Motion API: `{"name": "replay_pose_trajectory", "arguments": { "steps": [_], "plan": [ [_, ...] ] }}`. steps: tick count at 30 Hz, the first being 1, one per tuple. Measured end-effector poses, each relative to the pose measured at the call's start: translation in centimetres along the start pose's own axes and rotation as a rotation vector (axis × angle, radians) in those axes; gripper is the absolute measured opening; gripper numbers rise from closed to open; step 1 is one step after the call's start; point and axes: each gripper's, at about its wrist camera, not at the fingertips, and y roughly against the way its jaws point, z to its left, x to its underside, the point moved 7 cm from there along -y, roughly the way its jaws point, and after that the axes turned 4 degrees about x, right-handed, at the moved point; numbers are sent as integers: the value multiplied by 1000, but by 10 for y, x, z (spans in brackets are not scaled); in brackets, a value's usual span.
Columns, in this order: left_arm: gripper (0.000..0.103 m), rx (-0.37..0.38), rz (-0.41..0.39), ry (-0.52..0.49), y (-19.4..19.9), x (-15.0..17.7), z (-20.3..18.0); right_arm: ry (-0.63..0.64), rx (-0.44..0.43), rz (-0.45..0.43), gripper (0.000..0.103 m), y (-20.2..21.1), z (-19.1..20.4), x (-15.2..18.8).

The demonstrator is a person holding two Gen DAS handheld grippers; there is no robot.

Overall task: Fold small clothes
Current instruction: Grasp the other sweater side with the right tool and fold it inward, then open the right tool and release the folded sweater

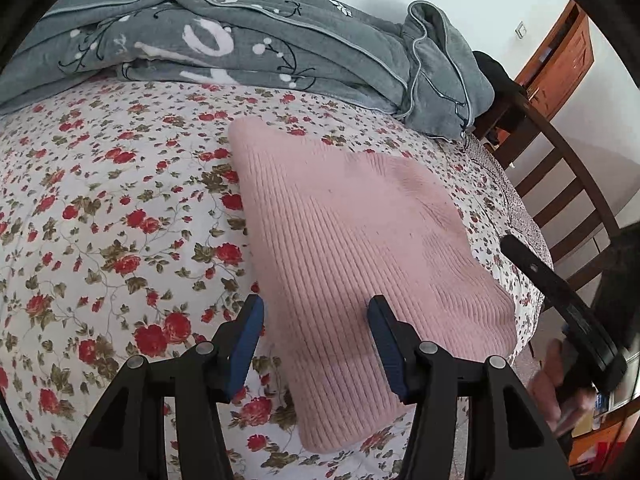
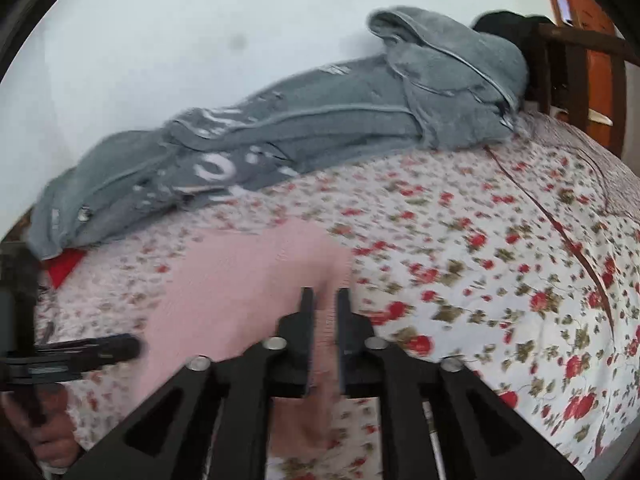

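We hold our left gripper [image 1: 316,312] tilted down over the near end of the folded pink knit garment [image 1: 360,248], its blue pads [image 1: 250,344] spread apart and clear of the cloth. Our right gripper [image 2: 325,300] angles down at the garment's right edge, jaws narrowly parted with pink cloth showing between them, though blur hides any grip. The garment lies flat on the floral bedsheet [image 1: 100,220], its long axis running away from us toward the grey blanket [image 1: 240,40].
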Motion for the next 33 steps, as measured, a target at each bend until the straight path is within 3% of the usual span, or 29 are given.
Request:
{"name": "replay_pose_trajectory", "arguments": {
  "steps": [1, 2, 4, 6, 7, 9, 10, 11, 13, 15, 17, 20, 21, 23, 27, 31, 33],
  "plan": [
    [52, 0, -1, -1, 1, 0, 0, 16, -22, 0, 66, 2, 9, 1],
    [52, -2, -3, -2, 3, 0, 1, 29, -45, -4, 72, 3, 17, 3],
    [52, -6, -5, 0, 5, 0, 3, 32, -66, 9, 73, -2, 24, 11],
    [52, -16, -7, 0, 7, 1, 7, 2, -33, 57, 73, -20, 20, 22],
    [52, -19, -6, 3, 8, 1, 9, -24, -22, 109, 70, -33, 15, 29],
    [52, -18, -3, 12, 9, 3, 14, -70, -78, 188, 35, -51, 11, 40],
    [52, -17, -1, 17, 9, 3, 16, -79, -90, 179, 22, -49, 11, 40],
    [52, -18, 1, 18, 9, 4, 17, -63, -91, 136, 18, -40, 12, 36],
    [52, -19, 2, 20, 10, 5, 20, -38, -127, 21, 17, -14, 13, 23],
    [52, -18, -1, 15, 11, 5, 21, -52, -155, -39, 17, 3, 9, 17],
    [52, -12, -5, 11, 10, 5, 19, -49, -109, -16, 17, -6, 2, 24],
    [52, 3, 0, 2, 6, 4, 13, -26, -31, 116, 19, -47, -5, 49],
    [52, 6, 1, -2, 5, 4, 10, -21, -23, 112, 21, -48, -7, 50],
    [52, 8, -11, -27, 5, 3, 3, 17, 14, 89, 34, -37, -5, 42],
    [52, -11, -59, -100, 10, -3, -9, 82, 79, -73, 37, 3, 7, 13],
    [52, 7, -75, -148, 1, -8, -29, 167, 27, -161, 38, 11, 38, 12],
    [52, 0, -70, -192, -10, -2, -37, 190, -11, -150, 38, 0, 48, 26]
  ]
}}
